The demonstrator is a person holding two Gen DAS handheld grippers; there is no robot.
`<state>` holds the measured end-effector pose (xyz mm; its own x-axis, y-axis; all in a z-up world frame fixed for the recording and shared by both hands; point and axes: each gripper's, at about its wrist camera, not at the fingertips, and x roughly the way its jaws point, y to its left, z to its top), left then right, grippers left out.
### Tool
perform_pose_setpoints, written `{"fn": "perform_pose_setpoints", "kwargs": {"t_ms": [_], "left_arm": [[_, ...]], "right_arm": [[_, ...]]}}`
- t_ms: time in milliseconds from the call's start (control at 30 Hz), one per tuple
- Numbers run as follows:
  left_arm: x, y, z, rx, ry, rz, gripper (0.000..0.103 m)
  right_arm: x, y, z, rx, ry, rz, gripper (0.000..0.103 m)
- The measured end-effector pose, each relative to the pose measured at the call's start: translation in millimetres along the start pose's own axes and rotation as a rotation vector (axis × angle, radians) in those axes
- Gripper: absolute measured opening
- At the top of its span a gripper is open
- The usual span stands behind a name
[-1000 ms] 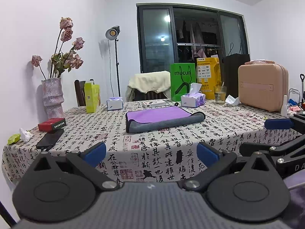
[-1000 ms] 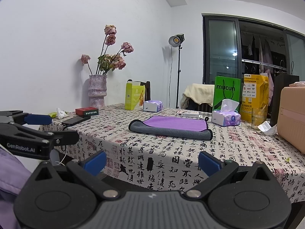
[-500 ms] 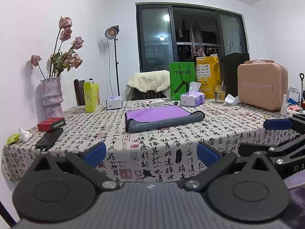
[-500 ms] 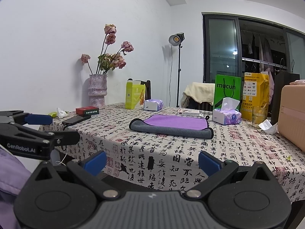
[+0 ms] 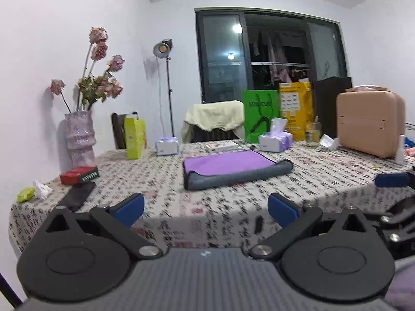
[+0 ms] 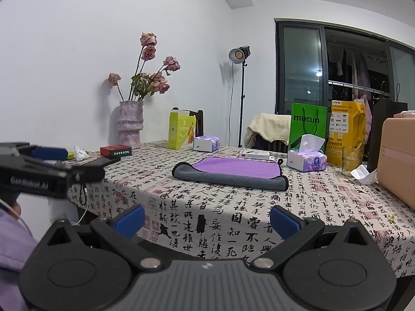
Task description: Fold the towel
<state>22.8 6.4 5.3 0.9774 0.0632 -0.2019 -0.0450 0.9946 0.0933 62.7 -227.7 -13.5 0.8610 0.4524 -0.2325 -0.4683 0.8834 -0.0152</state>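
Towel (image 5: 230, 167), purple on top with a grey rolled edge facing the tools, lies flat on the table (image 5: 233, 207), ahead of both tools and well apart from them. Left tool (image 5: 206, 206) held off the near table edge, blue fingers (image 5: 128, 207) spread wide, nothing between them. Right tool (image 6: 207, 219) likewise short of the table edge, fingers (image 6: 284, 220) spread, empty. From the right tool, the left tool's arm shows at far left; from the left tool, a blue tip of the right one shows at far right. Beyond the towel: tissue box (image 6: 306, 159) just past its far right corner, flat white box (image 6: 254, 153) behind it, green bag (image 6: 308, 124) and yellow bag (image 6: 346, 129) farther back. Glass (image 6: 351, 160) and tan case (image 5: 371, 127) off to the right. To the left of the left tool: vase (image 5: 79, 137) of dried roses, red box (image 5: 79, 175), black phone (image 5: 76, 197), crumpled tissue (image 5: 41, 189). Left wrist view slightly blurred.
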Motion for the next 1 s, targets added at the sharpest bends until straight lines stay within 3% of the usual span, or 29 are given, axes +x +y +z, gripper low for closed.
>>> {"fn": "perform_pose_setpoints", "kwargs": {"t_ms": [467, 1000], "left_arm": [[67, 0, 17, -0.009, 0.049, -0.01, 0.103], [140, 7, 31, -0.043, 0.122, 0.013, 0.103]], "right_arm": [[62, -52, 12, 0.008, -0.007, -0.066, 0.103], [129, -102, 34, -0.003, 0.013, -0.083, 0.103]]}}
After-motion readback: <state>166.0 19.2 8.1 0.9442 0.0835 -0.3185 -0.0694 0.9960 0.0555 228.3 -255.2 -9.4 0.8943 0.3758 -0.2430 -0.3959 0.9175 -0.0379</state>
